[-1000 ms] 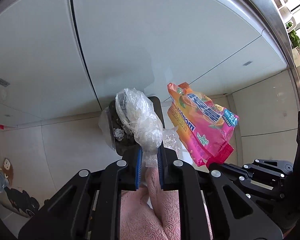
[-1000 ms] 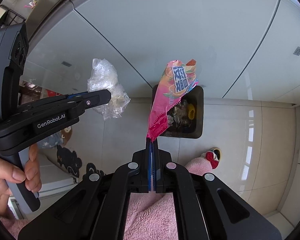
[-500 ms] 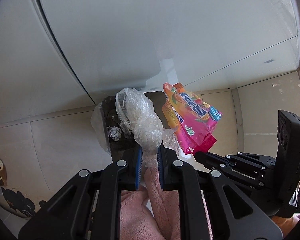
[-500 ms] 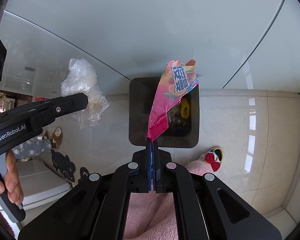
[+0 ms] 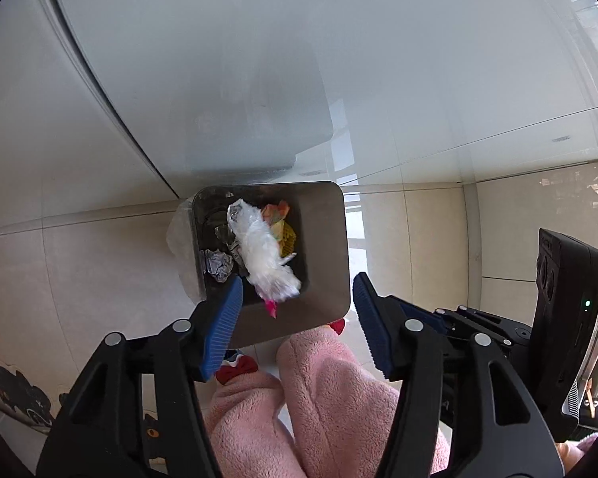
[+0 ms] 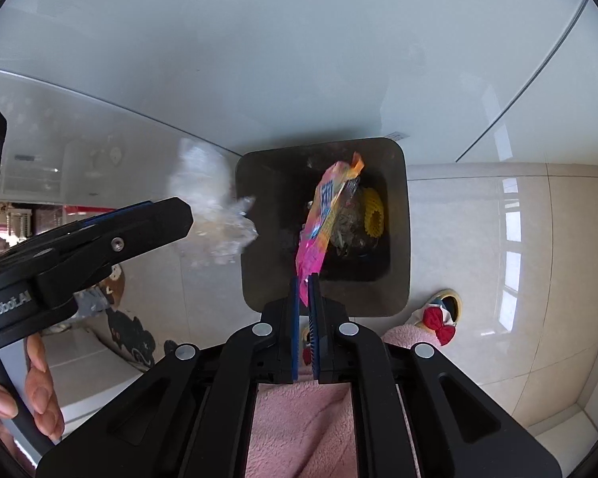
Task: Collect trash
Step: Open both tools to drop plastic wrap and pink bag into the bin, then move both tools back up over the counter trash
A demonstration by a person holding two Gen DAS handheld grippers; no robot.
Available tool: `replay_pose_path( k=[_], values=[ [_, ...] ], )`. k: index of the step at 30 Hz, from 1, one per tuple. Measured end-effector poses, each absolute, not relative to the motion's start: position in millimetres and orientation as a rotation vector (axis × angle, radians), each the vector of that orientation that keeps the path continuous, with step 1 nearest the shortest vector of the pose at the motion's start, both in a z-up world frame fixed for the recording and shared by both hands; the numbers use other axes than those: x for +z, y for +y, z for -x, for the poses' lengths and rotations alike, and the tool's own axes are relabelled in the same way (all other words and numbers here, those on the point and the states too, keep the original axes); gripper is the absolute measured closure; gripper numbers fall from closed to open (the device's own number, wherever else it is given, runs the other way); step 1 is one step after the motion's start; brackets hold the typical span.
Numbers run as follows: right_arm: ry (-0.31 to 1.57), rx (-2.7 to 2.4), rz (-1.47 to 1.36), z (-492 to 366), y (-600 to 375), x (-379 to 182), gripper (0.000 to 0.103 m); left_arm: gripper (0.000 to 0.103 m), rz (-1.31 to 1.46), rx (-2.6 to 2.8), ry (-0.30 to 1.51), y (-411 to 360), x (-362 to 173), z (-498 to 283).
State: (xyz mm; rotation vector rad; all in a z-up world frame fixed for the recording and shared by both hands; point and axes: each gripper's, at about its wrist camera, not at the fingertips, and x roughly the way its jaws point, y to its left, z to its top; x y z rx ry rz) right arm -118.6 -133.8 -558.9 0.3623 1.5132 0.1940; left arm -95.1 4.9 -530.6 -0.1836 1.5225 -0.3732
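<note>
A dark square trash bin [image 5: 327, 247] [image 6: 398, 215] stands on the tiled floor below both grippers, with trash inside. My left gripper [image 5: 297, 314] is open and empty above the bin's near rim. A clear crumpled plastic bag [image 5: 263, 255] [image 6: 211, 199] is loose in the air over the bin, blurred in the right wrist view. My right gripper [image 6: 306, 279] has its jaws a little apart, with the tail of a pink and orange snack wrapper [image 6: 327, 215] between them, hanging over the bin. The wrapper's pink tip [image 5: 271, 306] shows under the bag.
A white glossy cabinet front [image 5: 259, 59] rises behind the bin. Pink fleece legs [image 5: 331, 398] and slippers with red bows [image 6: 438, 314] stand just in front of the bin. A floor mat with cartoon animals [image 6: 127, 330] lies to the left.
My left gripper has opened and let go of the clear plastic bag, which now falls toward the bin. Both grippers moved over the bin. The right jaws have parted slightly around the wrapper.
</note>
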Motion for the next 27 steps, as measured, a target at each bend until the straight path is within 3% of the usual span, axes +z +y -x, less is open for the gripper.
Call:
replay_pose_path(
  k=[2,5,8,9,12,27],
  values=[
    [1.495,0.183,-0.36,120.8,-136.2,-553.0,0.04,0.039,0.186,-0.361,1.508,10.1,-524.3,93.5],
    [1.486,0.156,-0.319,123.9,-139.9,-539.0,0.037,0.024,0.208,-0.339,1.481,18.4,-505.9,93.8],
    [1.462,0.119,-0.273,127.6,-143.3,-513.8,0.014,0.013,0.2,-0.333,1.437,19.0,-476.3,94.4],
    [1.454,0.111,-0.273,128.5,-145.8,-504.8,0.012,0.008,0.193,-0.333,1.423,20.4,-464.2,92.3],
    [1.423,0.088,-0.273,129.9,-153.0,-466.7,0.003,0.008,0.194,-0.34,1.391,22.5,-424.9,93.3],
    [1.054,-0.045,-0.259,139.0,-221.2,-240.9,0.003,0.008,0.145,-0.424,1.091,6.6,-224.5,87.1]
  ],
)
